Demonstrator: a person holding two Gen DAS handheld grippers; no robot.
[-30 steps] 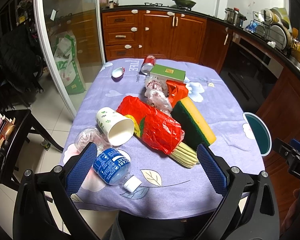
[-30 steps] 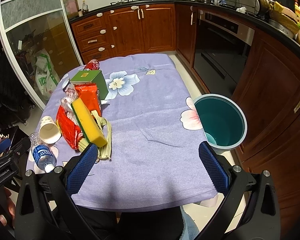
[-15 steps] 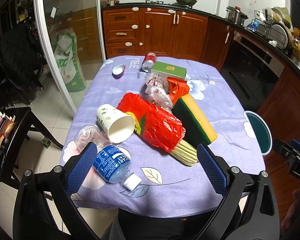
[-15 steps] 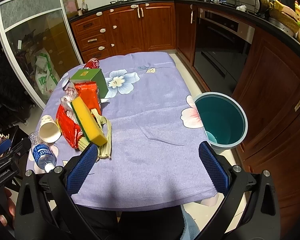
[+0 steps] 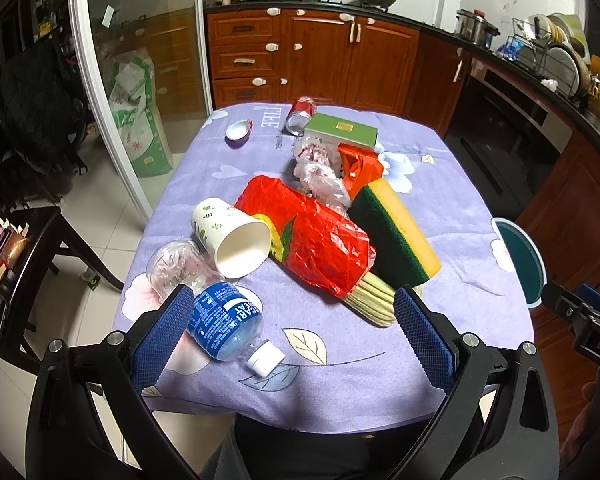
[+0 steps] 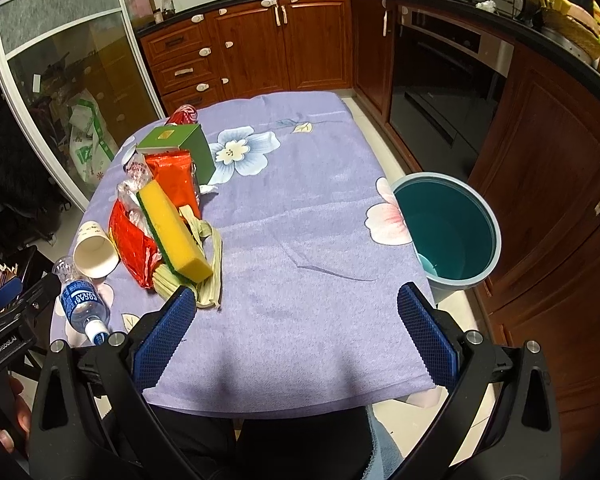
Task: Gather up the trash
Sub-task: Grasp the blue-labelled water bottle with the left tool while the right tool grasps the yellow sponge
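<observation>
Across the lower frame both views have barely shifted in the past second, the left claw [image 5: 292, 330] and right claw [image 6: 296, 334] spread wide and empty, trash heaped mid-bench around the sponge [image 5: 396, 232], bin [image 6: 446, 232] at right, collecting unstarted

Husks [image 5: 374, 300] mostly under red bag [image 5: 312, 248]; bin [image 5: 520, 260] part-hidden behind table edge.

The left gripper body [image 6: 4, 350] reads "GenRobot.AI"; the tablecloth [image 5: 272, 122] shows letters like "TILE".
</observation>
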